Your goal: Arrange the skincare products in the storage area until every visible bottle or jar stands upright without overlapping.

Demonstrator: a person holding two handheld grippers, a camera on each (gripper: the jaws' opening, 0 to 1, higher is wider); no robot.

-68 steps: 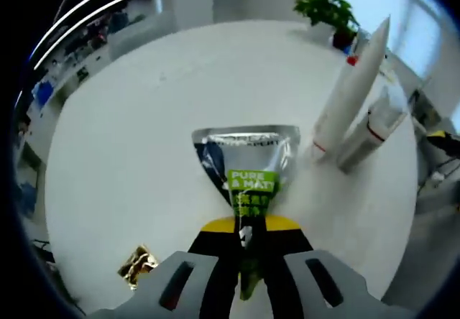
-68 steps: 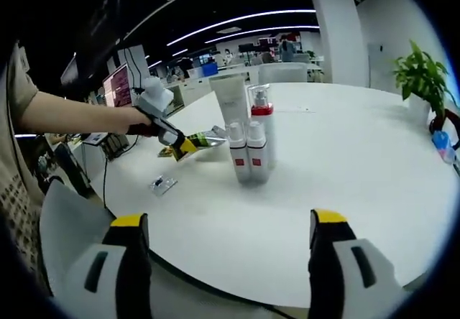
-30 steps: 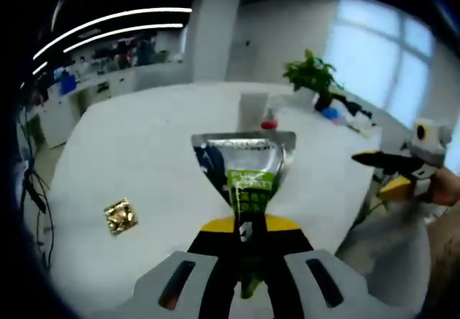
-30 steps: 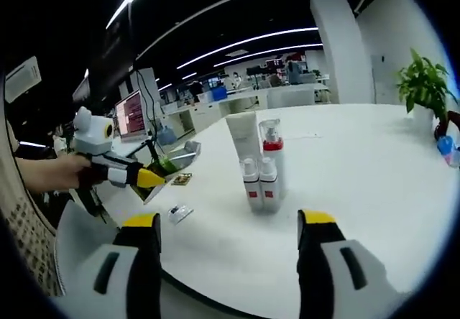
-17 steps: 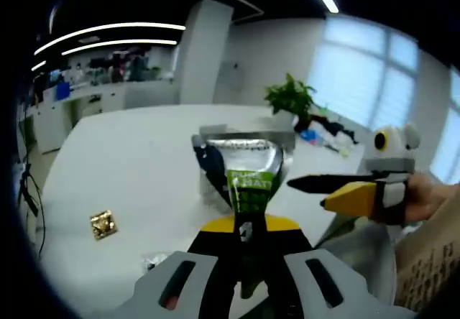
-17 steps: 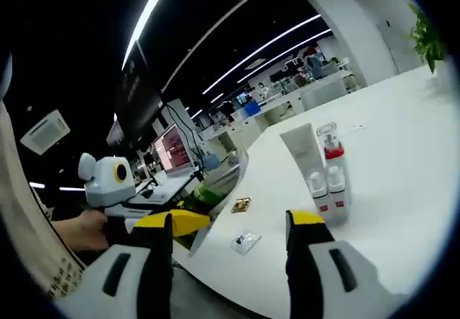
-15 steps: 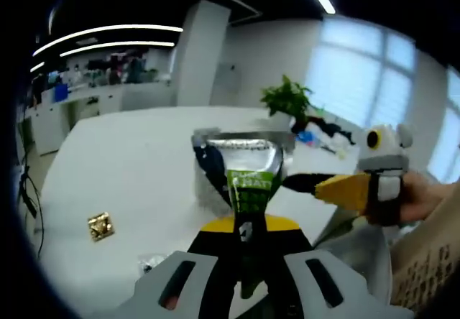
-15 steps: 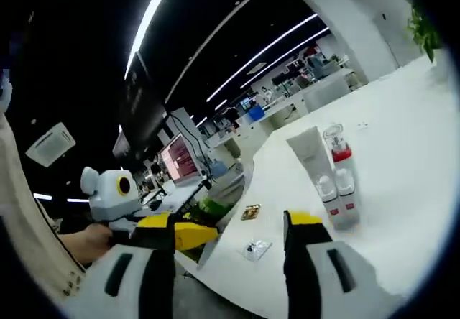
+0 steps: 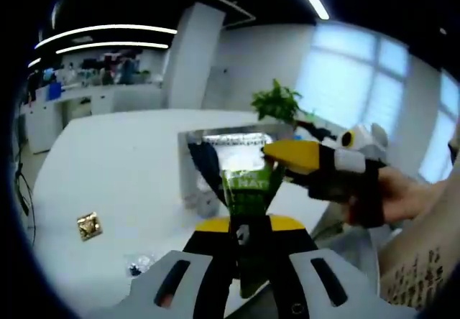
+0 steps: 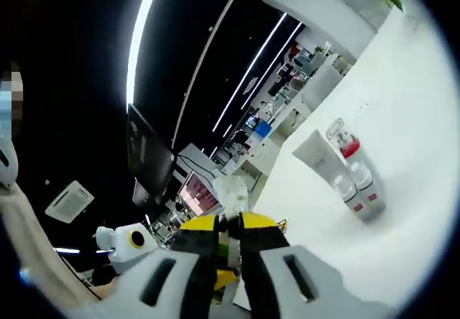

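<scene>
Left gripper (image 9: 243,225): its jaws are squeezing the bottom of a silver pouch (image 9: 241,162) with a green label, holding it up in the air over the near edge of the table.
Right gripper (image 10: 228,238): its jaws are pressed together on a thin, light edge with a little green on it (it looks like the same pouch, but the right gripper view is too blurry to be sure). In the left gripper view this gripper (image 9: 287,155) is reaching in from the right and its yellow tip is touching the top right of the pouch.
Hand: one hand (image 9: 402,193) is holding the right gripper, on the right.
Bottles and tubes: four are standing close together. There is one tall white tube (image 10: 318,159), one bottle with a red collar (image 10: 351,154) and two small white bottles (image 10: 358,193) with red marks. They are all upright, well away from the grippers.
Small packets: one gold packet (image 9: 89,225) and one clear packet (image 9: 136,264) are lying flat on the table, on the left and near.
Table (image 9: 108,161): it is round, white and mostly bare.
Room: a big office with long ceiling lights, one white pillar (image 9: 194,60), bright windows and one green plant (image 9: 277,103) at the far side of the table.
Views: the right gripper view is showing a lit screen (image 10: 200,192) and far desks; the left gripper view is showing the windows.
</scene>
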